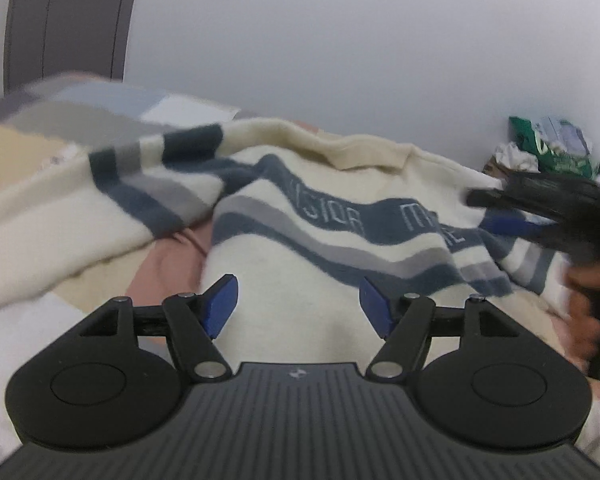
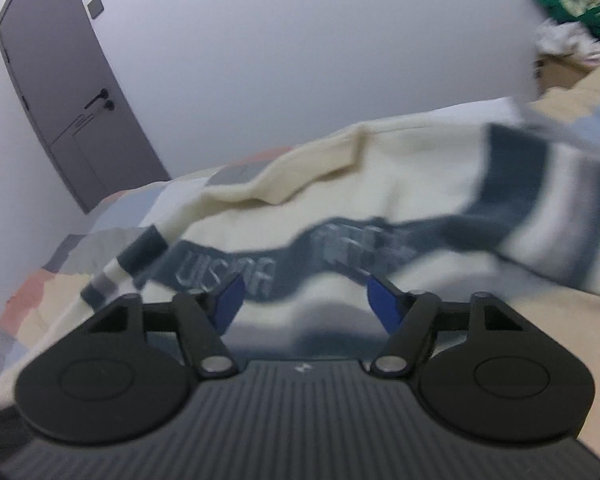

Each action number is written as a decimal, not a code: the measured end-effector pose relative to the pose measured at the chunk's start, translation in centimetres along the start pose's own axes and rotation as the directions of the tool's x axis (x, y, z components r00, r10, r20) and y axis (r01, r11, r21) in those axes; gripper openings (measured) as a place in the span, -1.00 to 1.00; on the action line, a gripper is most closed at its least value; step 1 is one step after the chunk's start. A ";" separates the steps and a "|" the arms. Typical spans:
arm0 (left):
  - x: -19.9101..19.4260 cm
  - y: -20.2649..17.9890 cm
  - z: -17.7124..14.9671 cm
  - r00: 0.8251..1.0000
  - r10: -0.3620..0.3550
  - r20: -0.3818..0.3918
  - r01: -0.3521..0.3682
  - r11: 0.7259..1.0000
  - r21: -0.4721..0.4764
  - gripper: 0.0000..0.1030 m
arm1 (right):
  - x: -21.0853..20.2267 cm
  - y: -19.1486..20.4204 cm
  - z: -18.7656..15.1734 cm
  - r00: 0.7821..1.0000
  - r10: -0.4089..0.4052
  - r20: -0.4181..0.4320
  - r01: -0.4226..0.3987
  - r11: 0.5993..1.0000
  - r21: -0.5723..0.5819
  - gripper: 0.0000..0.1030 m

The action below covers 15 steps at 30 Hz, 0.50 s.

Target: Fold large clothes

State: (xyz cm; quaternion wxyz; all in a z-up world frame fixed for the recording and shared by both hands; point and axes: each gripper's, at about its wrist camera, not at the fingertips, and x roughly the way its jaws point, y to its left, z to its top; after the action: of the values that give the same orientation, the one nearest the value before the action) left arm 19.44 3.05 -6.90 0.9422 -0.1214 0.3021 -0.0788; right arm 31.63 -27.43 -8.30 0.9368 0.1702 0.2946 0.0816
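Left tool (image 1: pixel 298 306) hangs released, blue pads spread wide with nothing between them, just the cream body of the sweater (image 1: pixel 284 248) below. Right tool (image 2: pixel 302 302) is released too, its pads apart over the sweater's dark blue band, no cloth caught in the gap. From the left wrist view that right tool shows again at the far right edge, dark and blurred, with a hand (image 1: pixel 584 312) gripping its handle, sitting close over the sweater's striped sleeve; whether it touches the cloth I cannot tell.

The sweater lies rumpled across the bed (image 1: pixel 32 148), collar toward the wall (image 1: pixel 340 40), the lettered blue and grey stripes running across the chest, one sleeve flopped over to the left. Under it, a patchwork bedspread in pink, tan, grey and pale blue. Beyond, a grey door (image 2: pixel 64 92) on the left, and a green packet (image 1: pixel 556 144) with crumpled white paper at the far right corner.
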 end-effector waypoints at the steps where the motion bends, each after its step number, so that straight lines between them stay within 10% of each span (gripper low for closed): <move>1: 0.6 0.6 0.1 1.000 -0.008 -0.005 0.008 1.000 -0.021 0.40 | 2.2 0.7 0.5 1.000 0.002 -0.006 -0.002 1.000 -0.013 0.22; 7: 4.1 4.9 0.8 1.000 -0.023 -0.001 0.023 0.990 -0.137 0.40 | 14.3 5.2 2.1 0.998 0.008 -0.067 -0.013 0.997 -0.072 -0.01; 15: 7.3 6.3 0.1 0.995 -0.099 -0.019 0.096 0.986 -0.137 0.40 | 25.3 7.1 4.2 0.981 -0.192 0.017 0.193 0.967 -0.166 -0.40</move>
State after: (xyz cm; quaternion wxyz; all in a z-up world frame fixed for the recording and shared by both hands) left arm 25.79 7.48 -12.59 0.9229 -0.1988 0.3125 -0.1056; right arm 54.27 -15.61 -15.73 0.9514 0.0618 0.3013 0.0145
